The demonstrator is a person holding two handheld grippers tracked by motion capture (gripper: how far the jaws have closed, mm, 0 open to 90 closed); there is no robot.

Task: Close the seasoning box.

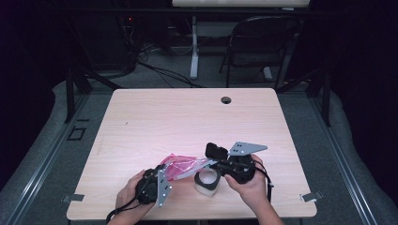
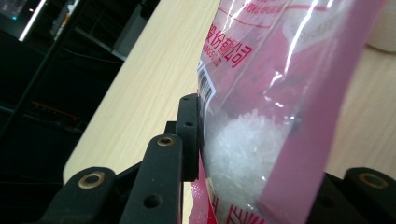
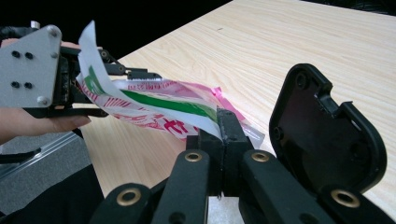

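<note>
Both hand-held grippers are clamped on the pink bag [image 1: 180, 165]: left hand-held gripper [image 1: 162, 174] and right hand-held gripper [image 1: 213, 161] stretch it above the counter [image 1: 187, 117], beside a cup [image 1: 206, 183].

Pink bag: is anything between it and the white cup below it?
Nothing visible. Both grippers, left gripper and right gripper, clamp the pink bag just above and left of the white cup; the gap looks free.
</note>
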